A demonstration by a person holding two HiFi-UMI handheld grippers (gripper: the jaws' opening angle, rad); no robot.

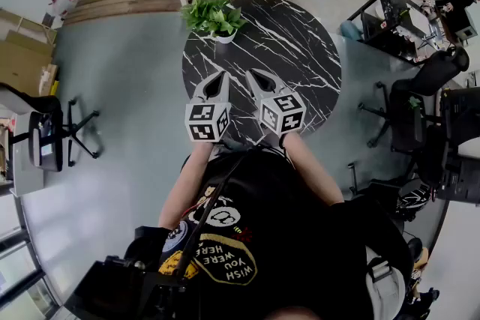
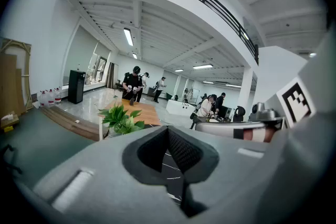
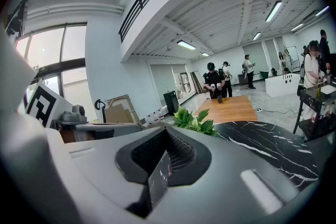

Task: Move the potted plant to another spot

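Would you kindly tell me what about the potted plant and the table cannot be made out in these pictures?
Pot: head view, largely under the leaves; gripper views, mostly behind the left gripper and right gripper.
Table near edge: head view, covered by grippers and person.
Table legs: head view, under the top.

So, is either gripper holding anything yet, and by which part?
Nothing is held. The left gripper and right gripper both have their jaws together and empty above the black table; the potted plant stands apart at its far edge.
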